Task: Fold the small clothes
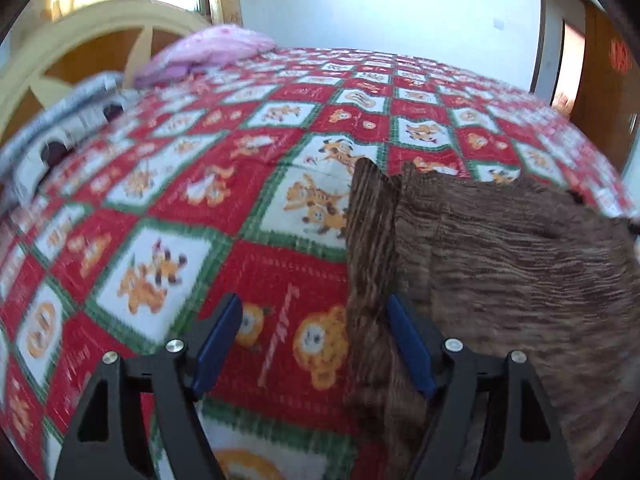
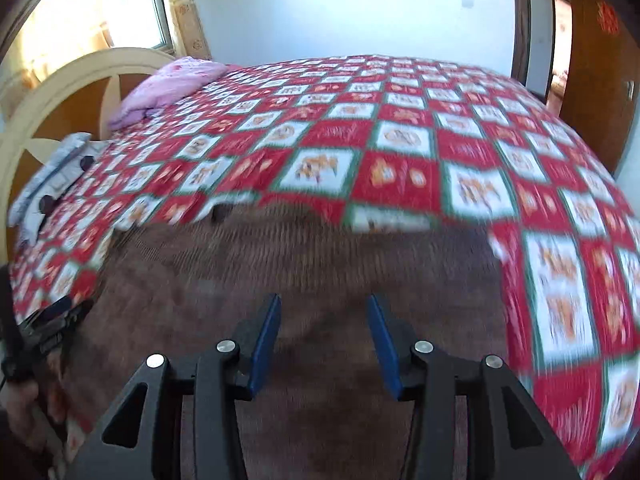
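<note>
A brown ribbed garment (image 1: pixel 500 248) lies on the red patterned bedspread (image 1: pixel 200 208), at the right of the left wrist view. One edge of it stands up as a flap (image 1: pixel 372 240) between my left gripper's (image 1: pixel 316 328) open blue pads, close to the right pad (image 1: pixel 408 344). In the right wrist view the same brown garment (image 2: pixel 304 264) spreads flat across the bedspread (image 2: pixel 400 152). My right gripper (image 2: pixel 324 328) hovers over it, open and empty. The left gripper's black body (image 2: pixel 48 324) shows at the left edge.
A pink pillow (image 2: pixel 168 84) lies at the head of the bed by the cream and wood headboard (image 2: pixel 60 92). A grey patterned cloth (image 2: pixel 52 176) lies at the bed's left side. A wooden door (image 2: pixel 596 60) stands at the right.
</note>
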The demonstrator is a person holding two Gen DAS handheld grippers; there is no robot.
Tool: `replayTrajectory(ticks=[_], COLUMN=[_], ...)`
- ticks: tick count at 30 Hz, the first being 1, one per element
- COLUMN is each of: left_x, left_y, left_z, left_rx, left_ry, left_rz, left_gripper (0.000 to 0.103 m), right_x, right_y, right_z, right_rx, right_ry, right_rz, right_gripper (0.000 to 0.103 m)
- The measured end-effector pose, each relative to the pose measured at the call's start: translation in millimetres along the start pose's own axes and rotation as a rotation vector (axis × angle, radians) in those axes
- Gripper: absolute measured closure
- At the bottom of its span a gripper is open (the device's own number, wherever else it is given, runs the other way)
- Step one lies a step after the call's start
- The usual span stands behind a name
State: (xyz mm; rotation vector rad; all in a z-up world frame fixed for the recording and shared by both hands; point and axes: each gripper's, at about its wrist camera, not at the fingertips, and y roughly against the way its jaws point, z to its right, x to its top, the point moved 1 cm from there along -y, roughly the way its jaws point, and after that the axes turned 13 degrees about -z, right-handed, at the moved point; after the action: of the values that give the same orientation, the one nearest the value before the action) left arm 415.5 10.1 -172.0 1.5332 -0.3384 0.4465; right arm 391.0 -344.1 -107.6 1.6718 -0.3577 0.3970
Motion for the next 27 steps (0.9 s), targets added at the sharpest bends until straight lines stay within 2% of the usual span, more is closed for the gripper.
replayTrajectory(ticks=[2, 5, 8, 10, 13, 19, 20, 22, 25, 26, 27], left_x=[-14.0, -38.6, -67.0, -78.5, -80.8, -77.9, -78.3, -82.0, -84.5, -84.9, -85.2], left_y=[12.9, 29.5, 36.2, 42.5, 47.6, 58.0, 54.8, 50.1, 43.7, 44.3, 44.7], left_z=[-12.0, -20.7, -22.2, -18.0, -11.6, -0.3, 6.7, 6.7, 6.1, 6.6, 7.4], left_rx=[-0.085, -0.141, -0.228, -0.22, -0.22, -0.312, -0.301, -0.276, -0.28, -0.275, -0.273], left_ry=[0.015, -0.003, -0.048, -0.075, -0.096, -0.099, -0.129, -0.127, -0.122, -0.128, -0.135], left_rz=[-0.001, 0.014, -0.029, -0.008, 0.003, -0.008, -0.031, -0.035, -0.036, -0.024, -0.017], left_gripper=[0.026, 0.025, 0.025, 0.025, 0.029, 0.039, 0.04, 0.05, 0.056, 0.059, 0.07], right_x=[-30.3, -73.3, -110.9, -125.5, -137.4, -142.8, -143.2, -142.2, -139.9, -139.7, -139.5], right_y=[16.2, 38.1, 53.4, 57.3, 59.7, 52.9, 51.3, 47.9, 41.6, 40.0, 40.1], right_z=[23.0, 63.2, 91.8, 100.3, 106.8, 99.3, 97.2, 93.8, 89.7, 89.2, 87.7], right_rx=[-0.017, -0.022, -0.057, -0.05, -0.042, 0.007, 0.014, 0.016, 0.019, 0.011, 0.006], right_ry=[-0.039, -0.124, -0.193, -0.216, -0.245, -0.24, -0.235, -0.228, -0.212, -0.21, -0.202], right_rz=[0.004, -0.004, -0.009, -0.01, -0.001, 0.011, 0.012, 0.012, 0.002, 0.0, 0.003], right_gripper=[0.056, 0.056, 0.056, 0.056, 0.056, 0.056, 0.056, 0.056, 0.057, 0.061, 0.082])
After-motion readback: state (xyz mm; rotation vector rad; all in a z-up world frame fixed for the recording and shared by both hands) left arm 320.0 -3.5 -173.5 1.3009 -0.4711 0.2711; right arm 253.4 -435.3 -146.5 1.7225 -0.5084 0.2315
